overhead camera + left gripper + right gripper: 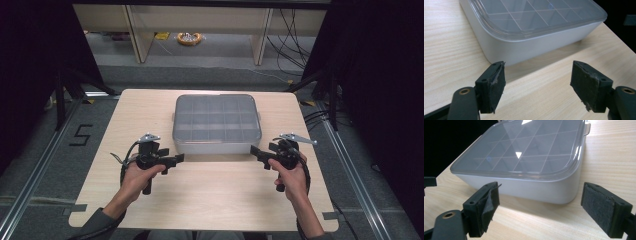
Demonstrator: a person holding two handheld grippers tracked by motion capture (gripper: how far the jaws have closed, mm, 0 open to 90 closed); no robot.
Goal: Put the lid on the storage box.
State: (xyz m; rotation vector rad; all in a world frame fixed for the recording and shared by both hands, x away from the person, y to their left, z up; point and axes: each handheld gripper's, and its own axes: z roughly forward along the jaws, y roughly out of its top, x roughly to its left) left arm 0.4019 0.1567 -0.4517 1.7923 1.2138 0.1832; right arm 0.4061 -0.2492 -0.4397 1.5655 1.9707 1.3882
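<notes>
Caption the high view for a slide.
Person's open left gripper and right gripper flank the near corners of a lidded box on a table.

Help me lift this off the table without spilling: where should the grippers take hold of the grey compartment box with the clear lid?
Probably the grey compartment box with the clear lid is best clamped at its two short end walls, left gripper and right gripper closing inward together. It lies flat and wide, too broad for one open jaw pair.

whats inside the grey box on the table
Through the clear lid of the box, a grid of dividers forms compartments that look empty. The lid's glare and haze hide the compartment floors, so small items cannot be ruled out.
</notes>
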